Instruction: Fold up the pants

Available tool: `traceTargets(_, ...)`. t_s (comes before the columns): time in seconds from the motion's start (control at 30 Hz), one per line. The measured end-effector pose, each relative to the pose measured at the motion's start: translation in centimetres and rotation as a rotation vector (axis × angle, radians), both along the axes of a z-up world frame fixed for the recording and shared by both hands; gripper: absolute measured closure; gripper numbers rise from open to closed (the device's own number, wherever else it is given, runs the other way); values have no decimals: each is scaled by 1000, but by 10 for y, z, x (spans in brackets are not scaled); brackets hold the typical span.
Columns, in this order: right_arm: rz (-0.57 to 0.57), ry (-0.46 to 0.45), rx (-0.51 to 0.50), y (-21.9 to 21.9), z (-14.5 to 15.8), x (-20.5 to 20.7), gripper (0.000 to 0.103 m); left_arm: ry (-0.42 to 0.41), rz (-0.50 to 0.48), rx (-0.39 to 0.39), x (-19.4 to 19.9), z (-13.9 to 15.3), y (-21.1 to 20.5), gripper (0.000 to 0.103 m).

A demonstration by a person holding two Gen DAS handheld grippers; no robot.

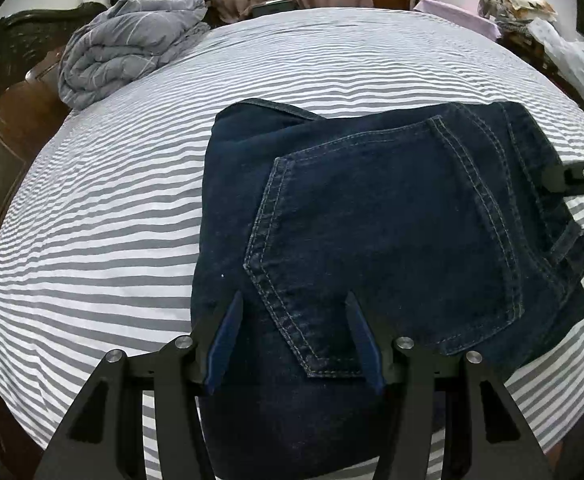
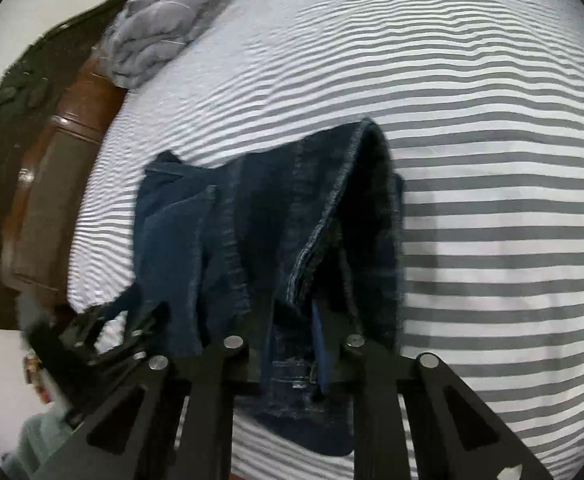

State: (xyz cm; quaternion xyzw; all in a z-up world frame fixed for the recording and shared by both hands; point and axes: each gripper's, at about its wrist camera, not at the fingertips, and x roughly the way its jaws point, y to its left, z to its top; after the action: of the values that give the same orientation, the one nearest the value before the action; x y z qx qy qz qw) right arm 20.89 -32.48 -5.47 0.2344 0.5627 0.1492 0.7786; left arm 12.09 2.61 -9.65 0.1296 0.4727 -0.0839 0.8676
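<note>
Folded pants [image 1: 372, 216] lie on the striped bed [image 1: 111, 220], left claw [image 1: 294, 308] spread wide over them, right claw [image 2: 292, 308] pinching their edge.

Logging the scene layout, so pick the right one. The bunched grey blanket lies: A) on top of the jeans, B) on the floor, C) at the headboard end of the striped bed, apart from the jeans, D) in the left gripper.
C: the grey blanket sits bunched by the wooden headboard on the striped sheet, well clear of the folded jeans.

Pants [image 1: 372, 220] on bed [image 1: 111, 220]; quilt [image 1: 127, 44] probably behind-left.
</note>
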Motion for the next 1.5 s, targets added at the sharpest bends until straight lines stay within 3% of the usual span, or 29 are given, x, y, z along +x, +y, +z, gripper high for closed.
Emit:
traceTargets(0.17, 8, 45, -15, -5, -13, 5, 81, 2, 13, -6, 0, 2, -1, 48)
traceTargets(0.27, 11, 19, -54, -3, -9, 1, 89, 3, 17, -7, -1, 3, -2, 48)
traceTargets(0.53, -16, -81, -297, 12, 28, -22, 93, 14, -8, -63, -11, 15, -1, 48)
traceTargets(0.67, -40, -50, -377, 14, 18, -25, 95, 13, -17, -77, -13, 17, 4, 48)
traceTargets(0.77, -57, 32, -364, 11, -10, -22, 95, 33, -28, -69, -11, 8, 4, 47)
traceTargets(0.83, -50, 38, -364, 12, -20, -20, 93, 21, -49, -23, -11, 6, -1, 46)
traceTargets(0.97, -68, 36, -331, 8, -8, -22, 87, 47, -10, -98, -4, 15, 9, 46)
traceTargets(1.07, -70, -39, -351, 9, 14, -35, 87, 22, 21, -150, -3, 26, 17, 46)
traceTargets(1.2, 9, -87, -331, 24, 24, -49, 86, 34, -14, -140, -8, 25, 6, 46)
traceTargets(1.3, 68, -70, -375, 40, 9, -54, 86, 37, -67, -117, -17, 21, -5, 46)
traceTargets(1.5, 51, 26, -315, 36, -21, -75, 88, 45, -106, -91, -23, 3, -9, 45)
